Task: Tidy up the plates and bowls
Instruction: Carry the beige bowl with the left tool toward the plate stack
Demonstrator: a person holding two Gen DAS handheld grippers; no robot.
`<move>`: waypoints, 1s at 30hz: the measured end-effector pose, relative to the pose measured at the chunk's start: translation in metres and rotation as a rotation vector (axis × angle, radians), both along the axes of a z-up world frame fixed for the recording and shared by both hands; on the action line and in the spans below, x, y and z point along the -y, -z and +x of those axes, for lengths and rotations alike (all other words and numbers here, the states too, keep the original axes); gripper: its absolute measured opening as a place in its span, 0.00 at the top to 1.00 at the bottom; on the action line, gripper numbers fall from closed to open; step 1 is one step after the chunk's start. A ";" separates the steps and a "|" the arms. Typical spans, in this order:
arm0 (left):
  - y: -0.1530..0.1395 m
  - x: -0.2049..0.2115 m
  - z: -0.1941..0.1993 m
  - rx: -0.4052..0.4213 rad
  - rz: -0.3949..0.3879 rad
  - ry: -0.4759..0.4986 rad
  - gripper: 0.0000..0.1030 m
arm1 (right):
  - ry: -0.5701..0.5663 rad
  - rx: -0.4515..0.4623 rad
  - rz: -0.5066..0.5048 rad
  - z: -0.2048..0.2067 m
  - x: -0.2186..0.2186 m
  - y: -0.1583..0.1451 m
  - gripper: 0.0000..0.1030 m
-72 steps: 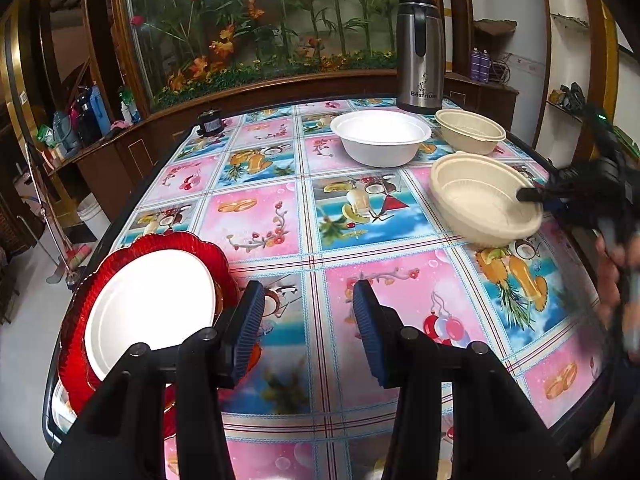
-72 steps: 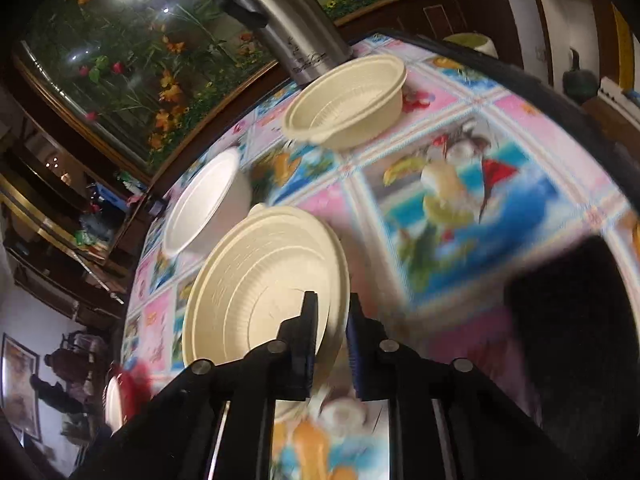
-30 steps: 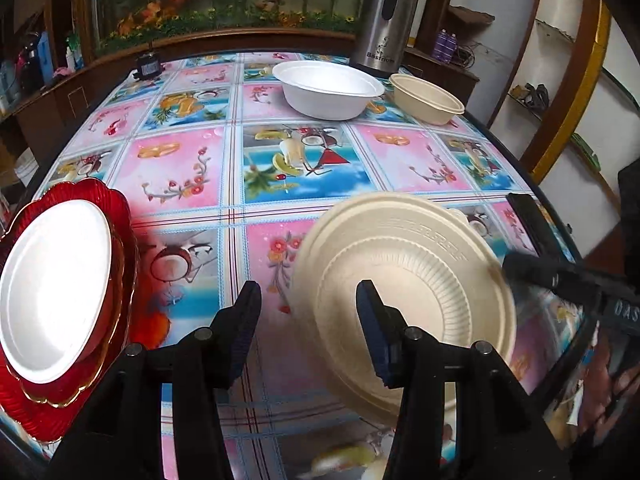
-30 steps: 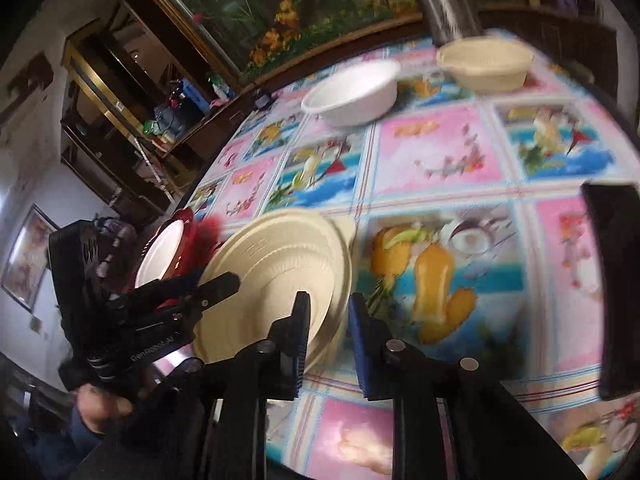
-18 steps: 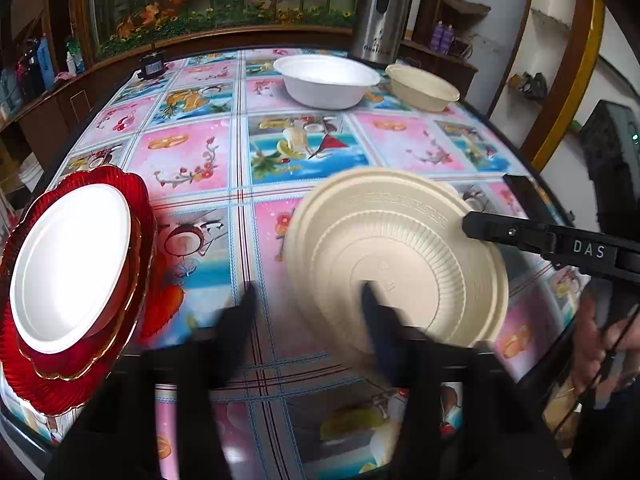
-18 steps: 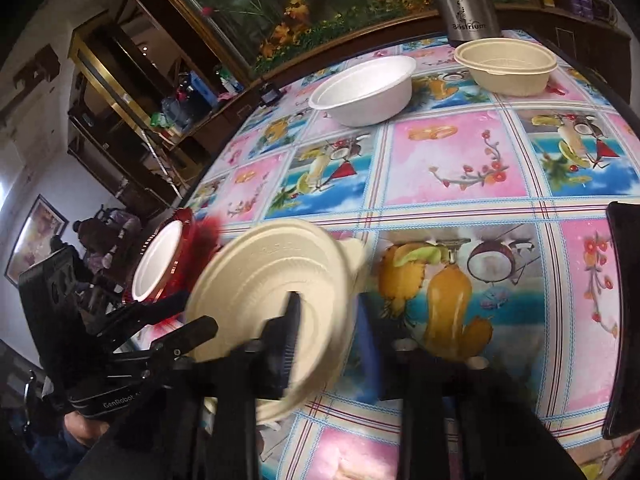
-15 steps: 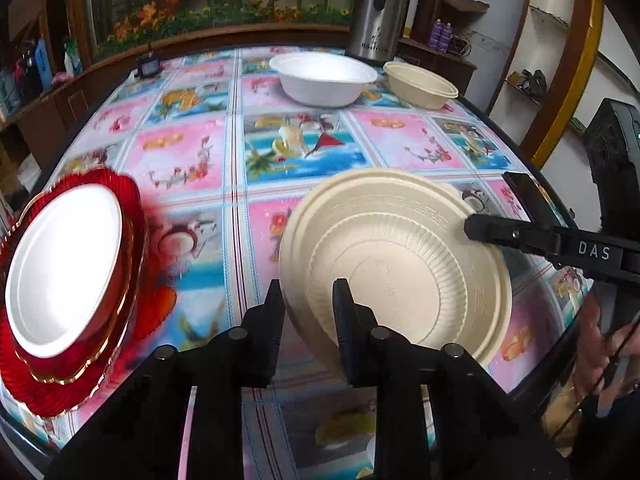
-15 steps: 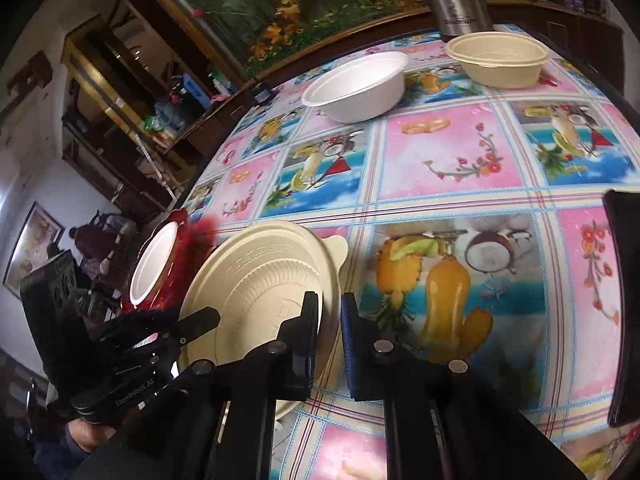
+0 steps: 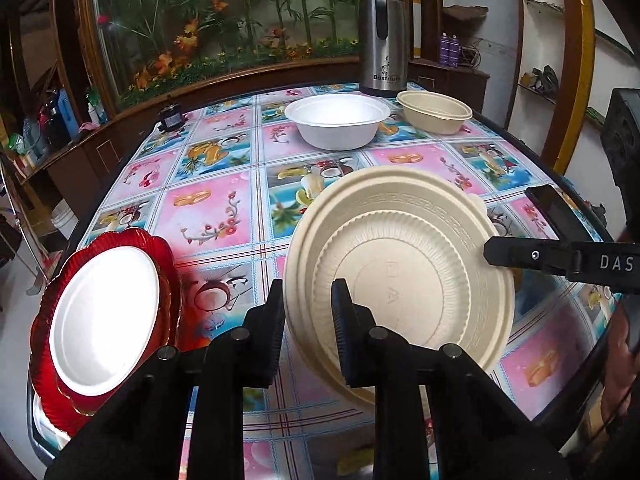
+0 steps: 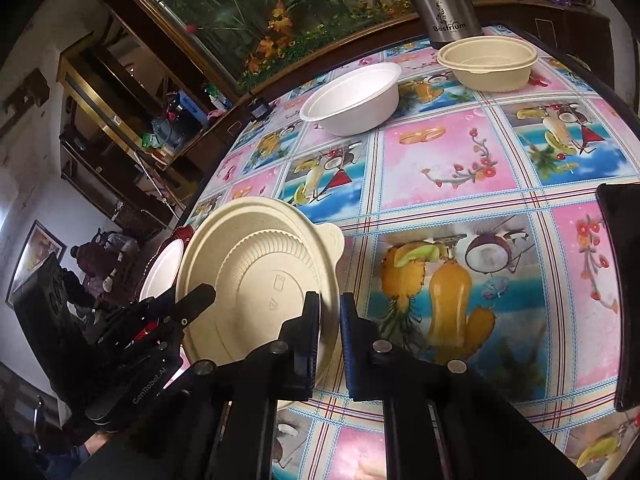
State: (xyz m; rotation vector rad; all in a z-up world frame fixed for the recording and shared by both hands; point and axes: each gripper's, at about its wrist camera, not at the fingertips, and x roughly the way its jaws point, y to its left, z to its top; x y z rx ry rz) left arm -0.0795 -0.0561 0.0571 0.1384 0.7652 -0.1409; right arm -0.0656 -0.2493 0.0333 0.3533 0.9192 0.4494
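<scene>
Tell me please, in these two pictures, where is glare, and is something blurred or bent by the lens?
Left wrist view: strong glare washes out the white plate on the red plate; the image is sharp; shelf posts at the right edge bow from the fisheye lens. Right wrist view: no strong glare, sharp; the table edge curves and the room leans.

Home dining room: patterned tablecloth [image 9: 208, 216], thermos [image 9: 382, 40], aquarium [image 9: 224, 16], shelves [image 9: 560, 40].
</scene>
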 end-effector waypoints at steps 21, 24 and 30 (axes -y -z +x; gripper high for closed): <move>-0.007 -0.020 -0.004 0.052 -0.014 -0.052 0.80 | -0.031 0.037 -0.019 0.001 -0.023 -0.015 0.90; -0.009 -0.024 -0.005 0.062 -0.016 -0.064 0.80 | -0.036 0.045 -0.019 0.003 -0.028 -0.018 0.90; -0.015 -0.037 -0.003 0.078 -0.028 -0.094 0.80 | -0.055 0.067 -0.027 0.006 -0.041 -0.027 0.90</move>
